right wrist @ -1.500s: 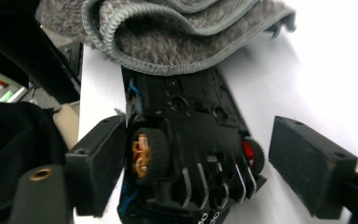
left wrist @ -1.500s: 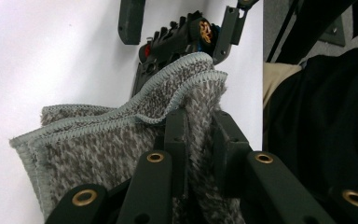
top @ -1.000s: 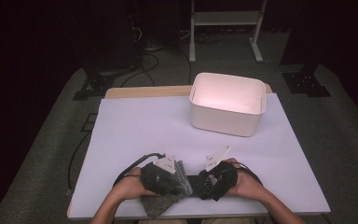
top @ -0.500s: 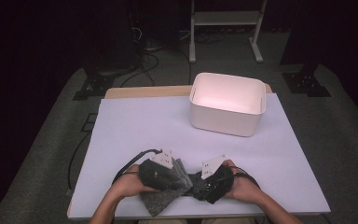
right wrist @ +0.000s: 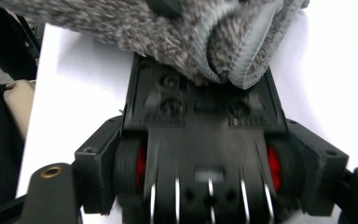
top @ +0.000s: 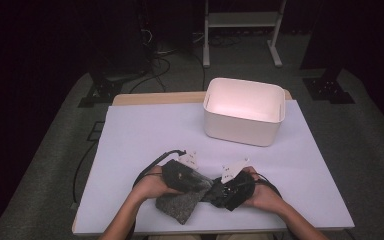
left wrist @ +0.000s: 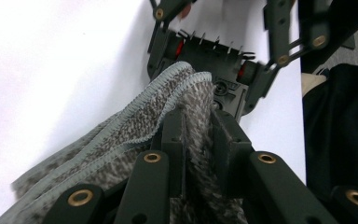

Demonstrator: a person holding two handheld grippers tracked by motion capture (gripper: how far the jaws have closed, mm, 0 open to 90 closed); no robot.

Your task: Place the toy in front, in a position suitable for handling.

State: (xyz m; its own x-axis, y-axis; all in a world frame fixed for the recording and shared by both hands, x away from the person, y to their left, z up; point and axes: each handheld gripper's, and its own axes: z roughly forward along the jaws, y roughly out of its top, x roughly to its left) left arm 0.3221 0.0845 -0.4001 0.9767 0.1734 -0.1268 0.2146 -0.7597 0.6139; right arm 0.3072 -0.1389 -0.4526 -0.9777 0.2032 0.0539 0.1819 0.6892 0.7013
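Cloth [top: 179,205] on white table [top: 145,135] — dark room.

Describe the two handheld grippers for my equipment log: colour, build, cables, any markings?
Both the left gripper and the right gripper are black, with linkage jaws pinned by brass-coloured rivets. Each carries a pale three-cornered plate with small dark marks on top and trails a black cable. Red parts show in the body. The forearms look bare, with no sleeves.
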